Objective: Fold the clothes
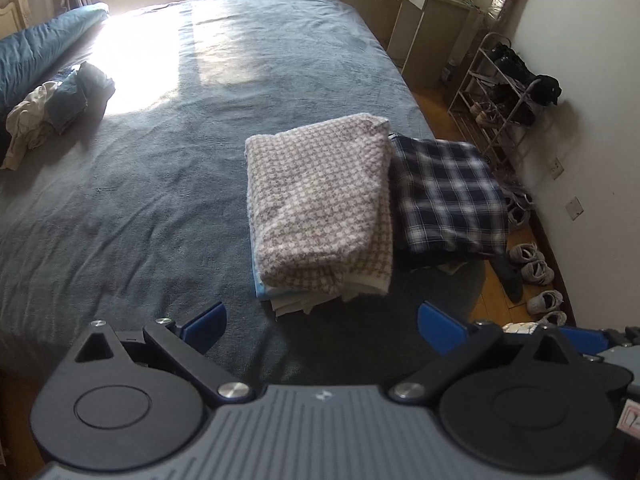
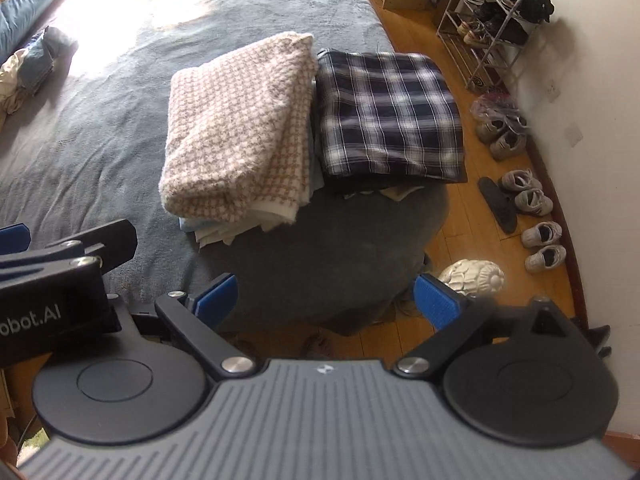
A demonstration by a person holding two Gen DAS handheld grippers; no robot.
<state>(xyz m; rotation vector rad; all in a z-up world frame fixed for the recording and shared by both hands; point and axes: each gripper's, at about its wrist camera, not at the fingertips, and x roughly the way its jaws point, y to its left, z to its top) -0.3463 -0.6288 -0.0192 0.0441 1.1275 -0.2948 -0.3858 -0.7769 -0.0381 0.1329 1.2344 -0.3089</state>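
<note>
Both claws wide and empty above the bed's near corner.

Left claw (image 1: 322, 320) and right claw (image 2: 326, 300) hang short of the folded houndstooth garment (image 1: 320, 200), plaid garment (image 1: 448, 196) touching beside it on the bed (image 1: 160, 160).

ahead of both grippers the folded houndstooth stack (image 1: 320, 208) and plaid stack (image 1: 448, 196) block the bed's right edge, touching each other. to the left, bare blanket (image 1: 140, 184) lies open up to the crumpled clothes pile (image 1: 52, 112) far left.
</note>
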